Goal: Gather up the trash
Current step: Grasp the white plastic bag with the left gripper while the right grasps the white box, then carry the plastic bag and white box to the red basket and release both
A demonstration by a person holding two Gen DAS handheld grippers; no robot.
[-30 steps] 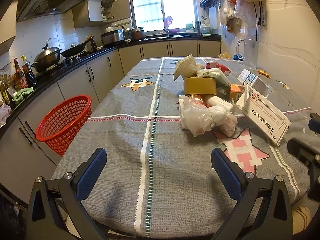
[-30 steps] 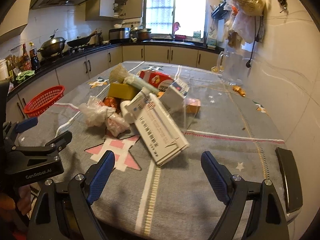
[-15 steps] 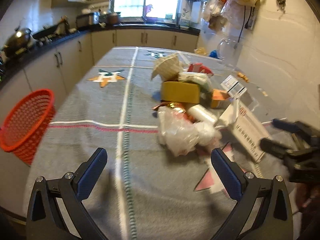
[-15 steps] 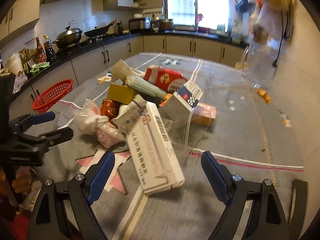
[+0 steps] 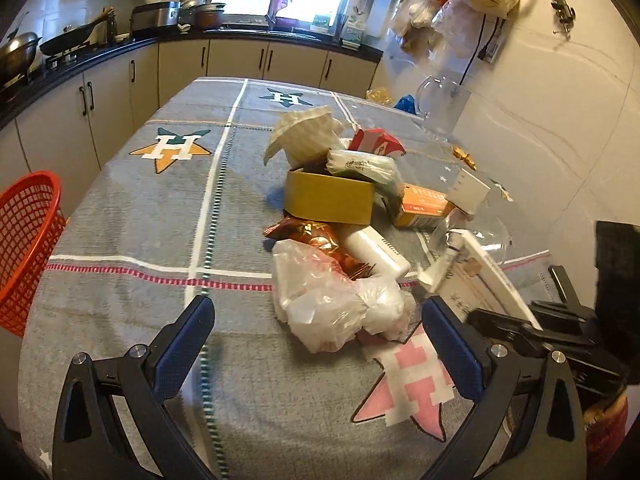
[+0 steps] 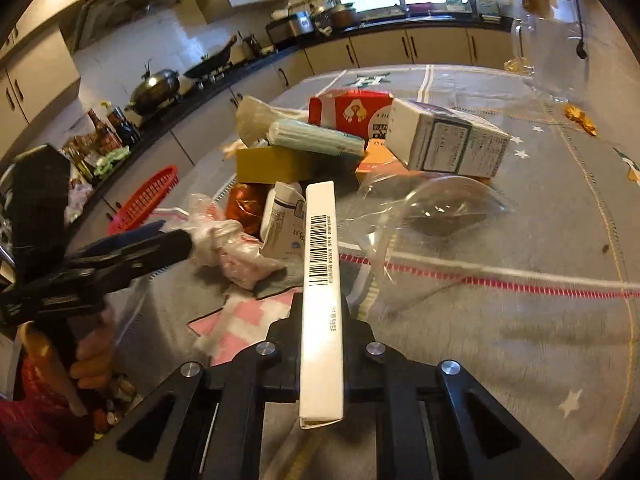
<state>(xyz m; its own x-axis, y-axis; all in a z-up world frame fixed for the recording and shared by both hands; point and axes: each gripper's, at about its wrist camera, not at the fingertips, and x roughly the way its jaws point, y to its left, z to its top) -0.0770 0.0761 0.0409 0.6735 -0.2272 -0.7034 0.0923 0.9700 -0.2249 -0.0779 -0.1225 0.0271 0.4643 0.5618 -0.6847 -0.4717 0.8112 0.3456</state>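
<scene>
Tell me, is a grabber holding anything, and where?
The right gripper has just closed on the long flat white cardboard box, pinching its near end, edge up. The left gripper is open, holding nothing.

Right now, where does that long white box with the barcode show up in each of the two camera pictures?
Left wrist view: the white box lies low on the right, its near end in the right gripper.
Right wrist view: it runs up the lower middle, the jaws having just closed on it.
Shared landmark: the red basket, left of the table.
</scene>
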